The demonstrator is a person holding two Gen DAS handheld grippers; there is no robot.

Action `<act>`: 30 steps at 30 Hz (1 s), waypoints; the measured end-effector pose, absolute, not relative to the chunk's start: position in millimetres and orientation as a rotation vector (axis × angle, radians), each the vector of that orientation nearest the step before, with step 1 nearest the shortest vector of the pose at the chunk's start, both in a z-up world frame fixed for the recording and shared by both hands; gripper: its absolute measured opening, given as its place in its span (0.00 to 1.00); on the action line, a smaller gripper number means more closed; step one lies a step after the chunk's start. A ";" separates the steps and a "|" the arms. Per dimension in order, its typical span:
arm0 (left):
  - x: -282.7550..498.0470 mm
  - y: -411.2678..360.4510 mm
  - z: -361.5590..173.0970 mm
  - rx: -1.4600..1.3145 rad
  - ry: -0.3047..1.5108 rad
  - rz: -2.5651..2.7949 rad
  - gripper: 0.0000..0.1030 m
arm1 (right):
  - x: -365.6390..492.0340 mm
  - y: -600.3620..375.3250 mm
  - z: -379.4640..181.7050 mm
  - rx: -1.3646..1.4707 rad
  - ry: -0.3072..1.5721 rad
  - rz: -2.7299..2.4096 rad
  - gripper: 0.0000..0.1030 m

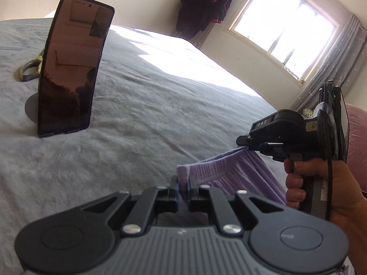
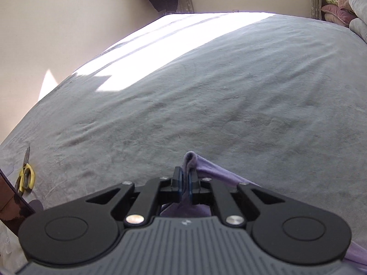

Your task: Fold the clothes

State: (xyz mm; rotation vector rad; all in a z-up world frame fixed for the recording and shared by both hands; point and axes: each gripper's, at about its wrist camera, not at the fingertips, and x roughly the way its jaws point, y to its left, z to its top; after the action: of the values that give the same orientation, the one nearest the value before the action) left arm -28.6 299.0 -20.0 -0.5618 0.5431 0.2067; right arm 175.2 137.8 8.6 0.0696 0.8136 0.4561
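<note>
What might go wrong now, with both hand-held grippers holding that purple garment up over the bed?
The left hand-held gripper and the right hand-held gripper each pinch only a thin edge of the purple garment, so the fabric could slip out as it is spread. The phone stands propped upright on the grey bedspread; swinging cloth might knock it over. The scissors lie on the bedspread nearby and could snag the cloth.

Right hand-held gripper (image 2: pixel 185 184) clamped on lilac garment (image 2: pixel 201 162) w/ grey bed (image 2: pixel 206 91) below.
</note>
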 end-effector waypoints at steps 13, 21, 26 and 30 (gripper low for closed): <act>-18.6 312.1 -36.3 -0.493 0.658 0.258 0.07 | 178.6 170.4 -15.8 0.058 0.858 0.498 0.06; -22.8 315.3 -25.5 -0.503 0.622 0.270 0.30 | 177.7 160.0 -2.0 0.085 0.867 0.530 0.26; -26.4 316.8 -17.2 -0.502 0.579 0.290 0.30 | 165.2 135.9 13.0 0.119 0.834 0.540 0.49; -25.2 308.1 -12.3 -0.487 0.569 0.242 0.30 | 151.1 111.0 26.1 0.109 0.824 0.541 0.49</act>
State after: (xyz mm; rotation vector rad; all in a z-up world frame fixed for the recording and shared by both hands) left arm -25.2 308.1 -12.3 -0.4872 0.5686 0.2420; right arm 151.1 111.0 26.1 0.1091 0.8242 0.5407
